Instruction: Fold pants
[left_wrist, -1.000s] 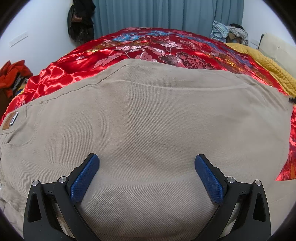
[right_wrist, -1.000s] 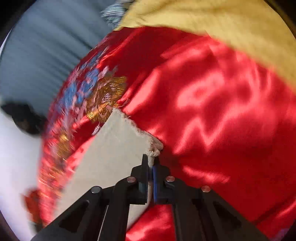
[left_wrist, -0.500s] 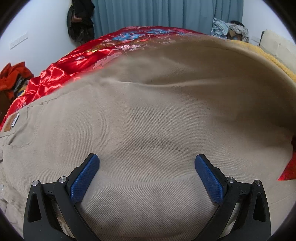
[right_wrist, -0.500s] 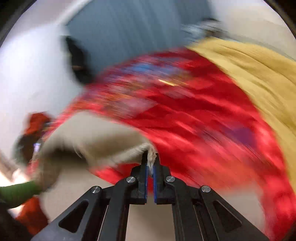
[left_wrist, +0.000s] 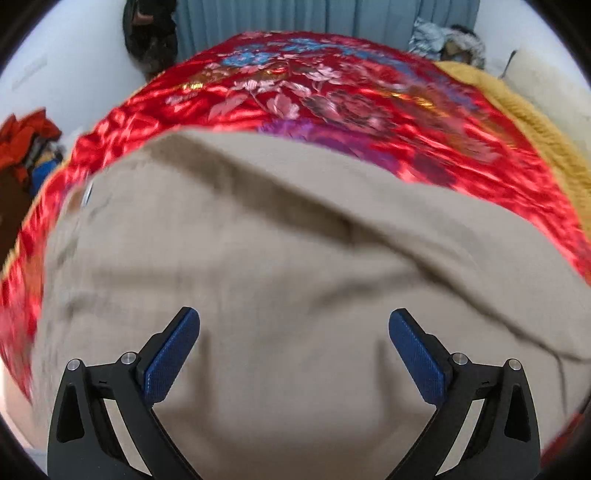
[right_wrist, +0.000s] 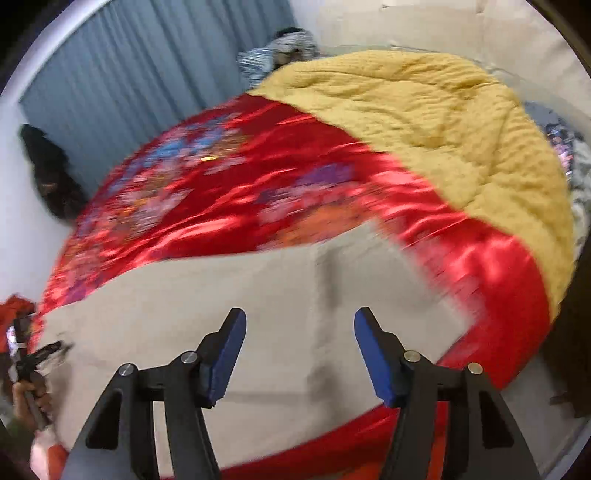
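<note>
Both the left gripper (left_wrist: 294, 347) and right gripper (right_wrist: 300, 349) gape empty over the khaki pants (left_wrist: 295, 258), whose loose fold could slide on the slick red satin bedspread (left_wrist: 332, 96).

Right hand-held gripper (right_wrist: 299, 350) now spread apart, hem released; pants (right_wrist: 280, 295) leg folded over.

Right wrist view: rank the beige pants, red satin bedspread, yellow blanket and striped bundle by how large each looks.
1. Red satin bedspread and beige pants: too similar to rank; the pants are nearer.
2. Yellow blanket.
3. Striped bundle, smallest and farthest.
</note>
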